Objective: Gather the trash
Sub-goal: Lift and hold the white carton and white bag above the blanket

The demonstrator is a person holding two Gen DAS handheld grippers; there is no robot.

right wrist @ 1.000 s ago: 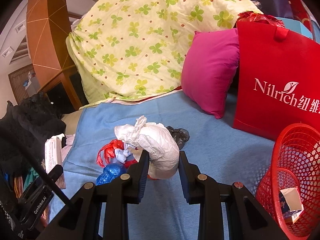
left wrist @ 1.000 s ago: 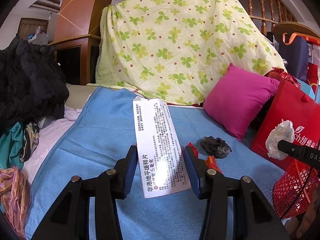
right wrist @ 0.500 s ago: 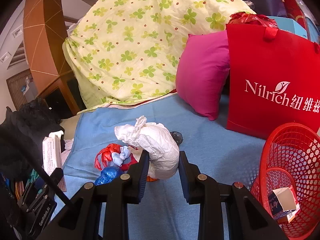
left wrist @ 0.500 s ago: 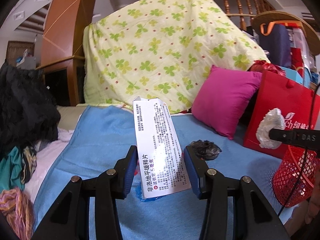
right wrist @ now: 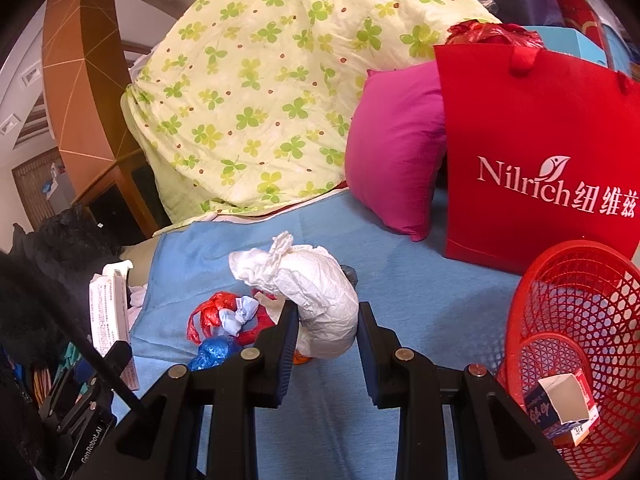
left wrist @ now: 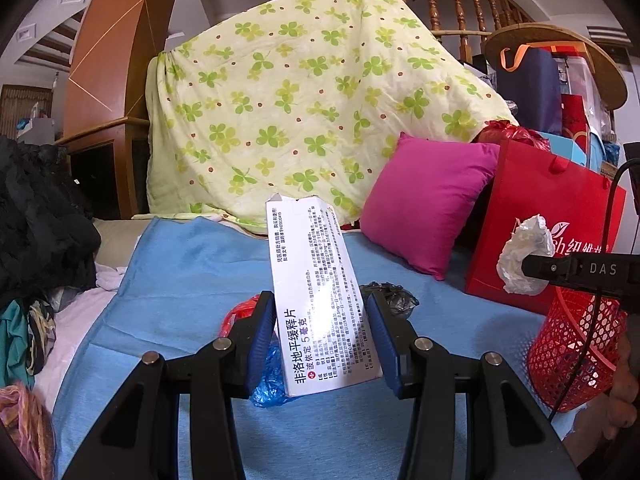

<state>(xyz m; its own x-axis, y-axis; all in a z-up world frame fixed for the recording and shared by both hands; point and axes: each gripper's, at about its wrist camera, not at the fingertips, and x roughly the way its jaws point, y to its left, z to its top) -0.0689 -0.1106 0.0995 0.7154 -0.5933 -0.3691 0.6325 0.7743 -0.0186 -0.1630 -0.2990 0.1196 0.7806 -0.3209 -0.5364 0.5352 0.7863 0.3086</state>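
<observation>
Judged light and easy to crush: a thin medicine box [left wrist: 320, 296], stiff only along its edges, best pinched at the lower end by the narrow sides. Judged even lighter and soft: a crumpled white paper wad [right wrist: 316, 300], safe to squeeze anywhere in the thick middle.

Left tongs [left wrist: 320, 344]: partly open, pads pressed on both sides of the medicine box, box raised upright above the blue blanket [left wrist: 180, 272]. Right tongs [right wrist: 326, 344]: almost closed, clamped on the paper wad, wad lifted above the same blanket.

Placed at the right edge of the blanket: a red basket [right wrist: 576, 320], one small carton [right wrist: 560, 404] already inside. Left on the blanket, near its middle: a red bag [right wrist: 212, 312], a blue bag [right wrist: 212, 352] and a black bag [left wrist: 390, 296]. Probably next: both held pieces over to the basket.
</observation>
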